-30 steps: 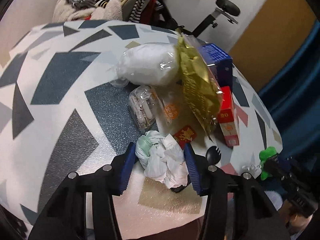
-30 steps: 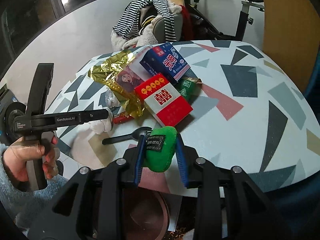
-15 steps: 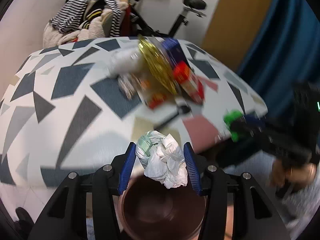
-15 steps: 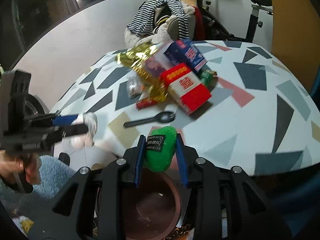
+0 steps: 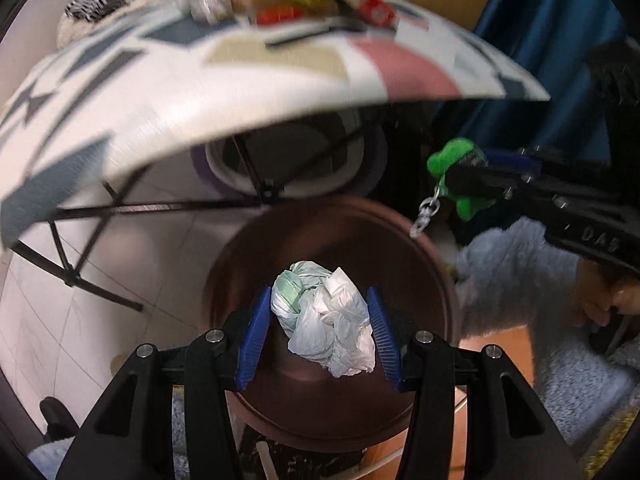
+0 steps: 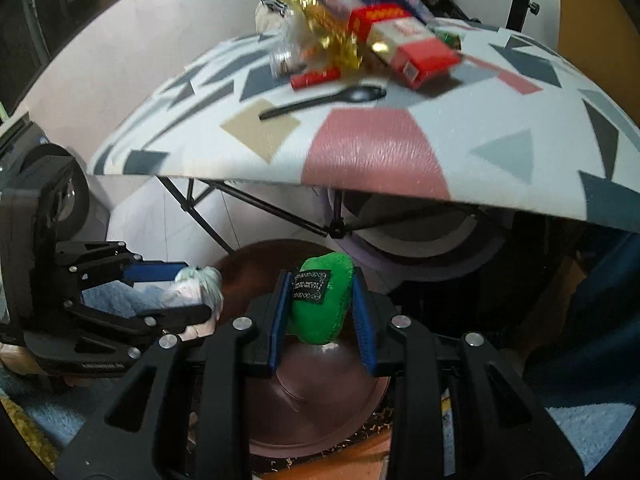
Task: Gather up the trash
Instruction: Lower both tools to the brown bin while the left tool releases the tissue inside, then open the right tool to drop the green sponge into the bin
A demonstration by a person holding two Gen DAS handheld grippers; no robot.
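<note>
My left gripper (image 5: 318, 322) is shut on a crumpled white and pale green tissue wad (image 5: 326, 326) and holds it over the open brown trash bin (image 5: 436, 264). My right gripper (image 6: 318, 306) is shut on a green plush toy (image 6: 320, 300) with a black label, also above the bin (image 6: 360, 396). The right gripper with the toy shows in the left wrist view (image 5: 460, 180), a small chain hanging from it. The left gripper with the wad shows in the right wrist view (image 6: 192, 288).
The patterned table (image 6: 372, 148) overhangs the bin; its black legs (image 5: 160, 204) stand behind. On it lie a black spoon (image 6: 324, 100), a red box (image 6: 416, 52), gold foil (image 6: 332, 40) and other wrappers. A blue curtain (image 5: 540, 20) hangs at right.
Both grippers have dropped from table height to below the table edge, over the bin. Each still holds its item.
</note>
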